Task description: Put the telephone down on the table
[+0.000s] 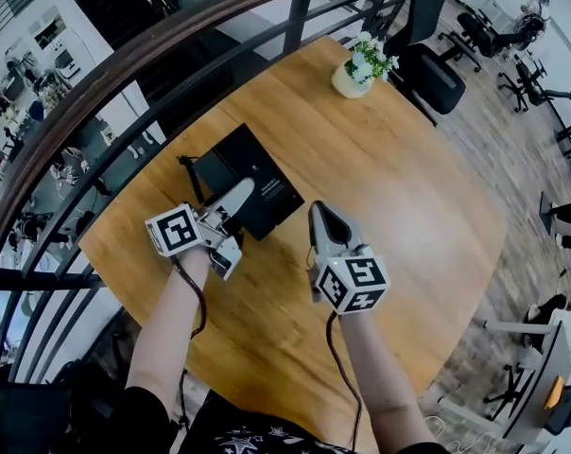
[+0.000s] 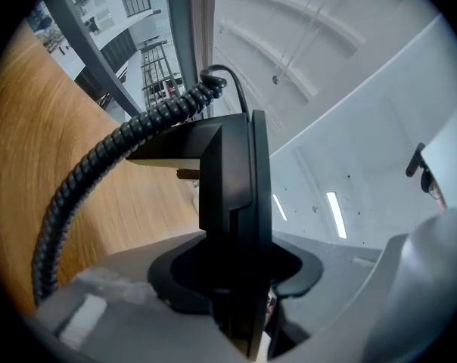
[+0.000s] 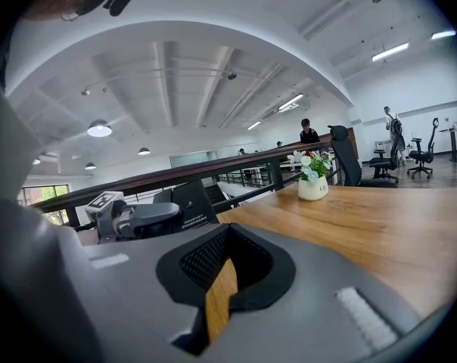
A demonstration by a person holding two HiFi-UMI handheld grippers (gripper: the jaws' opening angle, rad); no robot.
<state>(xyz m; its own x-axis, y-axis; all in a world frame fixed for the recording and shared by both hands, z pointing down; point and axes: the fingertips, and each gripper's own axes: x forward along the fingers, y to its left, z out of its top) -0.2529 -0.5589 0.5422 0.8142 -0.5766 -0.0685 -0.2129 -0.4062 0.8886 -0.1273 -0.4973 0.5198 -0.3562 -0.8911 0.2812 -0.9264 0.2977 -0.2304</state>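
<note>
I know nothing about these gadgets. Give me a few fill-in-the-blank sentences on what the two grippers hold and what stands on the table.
1. The left gripper is clamped on a black ___.
2. A black coiled ___ runs from the thing that it holds.
3. Between the jaws of the right gripper there is ___.
4. The white pot at the far edge of the wooden table contains ___.

Missing words: telephone; cord; nothing; flowers.
</note>
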